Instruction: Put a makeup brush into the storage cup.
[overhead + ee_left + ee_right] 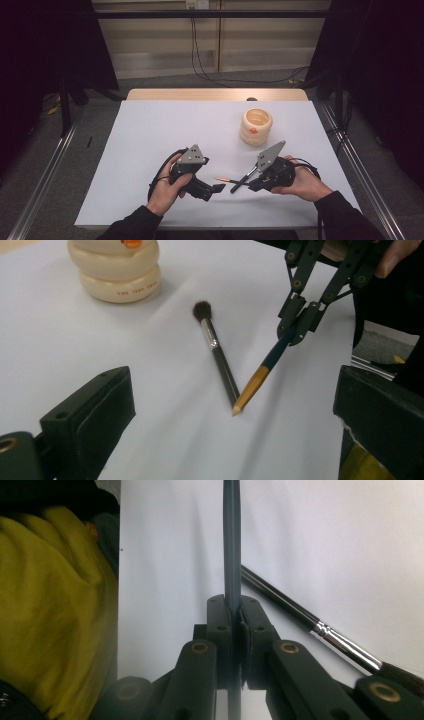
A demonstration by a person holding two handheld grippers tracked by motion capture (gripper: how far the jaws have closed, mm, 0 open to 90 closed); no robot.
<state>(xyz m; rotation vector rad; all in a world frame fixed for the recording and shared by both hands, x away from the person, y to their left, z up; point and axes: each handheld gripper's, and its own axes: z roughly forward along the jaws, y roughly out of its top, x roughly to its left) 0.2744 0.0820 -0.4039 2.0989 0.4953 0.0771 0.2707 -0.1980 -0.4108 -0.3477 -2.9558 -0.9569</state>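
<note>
A dark blue stick with a tan pointed end (260, 376) is clamped in my right gripper (299, 325), which is shut on its blue part. The tan tip touches the white table. Along my own jaws, the right gripper (231, 625) grips the blue shaft (231, 550) upright. A black makeup brush (218, 354) lies flat beside it, crossing under the stick near its tip. From above, the stick (223, 179) points left toward my left gripper (215, 189). My left gripper (232, 432) stands wide open and holds nothing.
A cream ribbed pot (255, 126) with an orange spot stands behind the grippers at right of centre, also near as the pot (116, 271). The white tabletop (150, 145) is bare at left. A blurred yellow shape (55, 610) sits close at left.
</note>
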